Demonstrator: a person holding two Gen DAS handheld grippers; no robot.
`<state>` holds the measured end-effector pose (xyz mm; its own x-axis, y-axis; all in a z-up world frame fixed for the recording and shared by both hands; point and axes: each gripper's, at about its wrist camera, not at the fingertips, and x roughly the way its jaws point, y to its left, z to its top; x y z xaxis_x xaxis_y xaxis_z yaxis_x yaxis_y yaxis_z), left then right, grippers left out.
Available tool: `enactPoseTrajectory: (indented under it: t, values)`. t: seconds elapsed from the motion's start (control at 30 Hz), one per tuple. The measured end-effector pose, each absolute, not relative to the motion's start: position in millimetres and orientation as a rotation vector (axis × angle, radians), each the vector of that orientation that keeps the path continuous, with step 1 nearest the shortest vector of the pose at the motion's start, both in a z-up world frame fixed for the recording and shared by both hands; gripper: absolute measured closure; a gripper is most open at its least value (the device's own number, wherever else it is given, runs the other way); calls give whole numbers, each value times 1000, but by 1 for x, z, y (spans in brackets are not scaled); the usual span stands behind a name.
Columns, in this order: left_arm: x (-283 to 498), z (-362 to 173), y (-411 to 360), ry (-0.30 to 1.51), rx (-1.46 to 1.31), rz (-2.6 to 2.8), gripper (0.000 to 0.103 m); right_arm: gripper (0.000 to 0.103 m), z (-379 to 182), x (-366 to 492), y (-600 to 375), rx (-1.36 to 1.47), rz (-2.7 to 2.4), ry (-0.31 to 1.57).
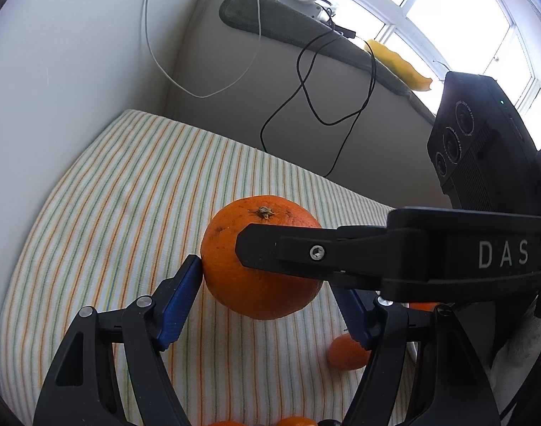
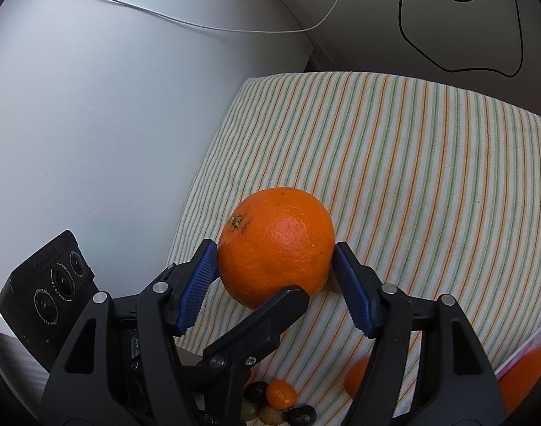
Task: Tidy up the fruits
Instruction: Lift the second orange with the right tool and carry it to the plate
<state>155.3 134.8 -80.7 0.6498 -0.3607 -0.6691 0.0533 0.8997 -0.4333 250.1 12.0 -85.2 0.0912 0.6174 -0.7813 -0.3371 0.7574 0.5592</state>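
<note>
One large orange held in the air above the striped cloth, near its left edge. Left gripper and right gripper both clamp it, blue pads pressed to opposite sides, jaws about half spread. Smaller fruits lie below.

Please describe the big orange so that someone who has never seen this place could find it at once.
Look at the striped cloth covering the surface beside the pale wall. Above it, the orange is clamped between the blue pads of both grippers. It is far larger than the small fruits lying below, and its dry stem end shows.
</note>
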Motion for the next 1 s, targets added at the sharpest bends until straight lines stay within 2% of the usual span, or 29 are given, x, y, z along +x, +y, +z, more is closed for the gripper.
enactPoseTrajectory:
  t: [1.0]
  values:
    - [101, -33, 72, 756, -349, -284, 32, 33, -27, 185, -63, 262, 734, 1206]
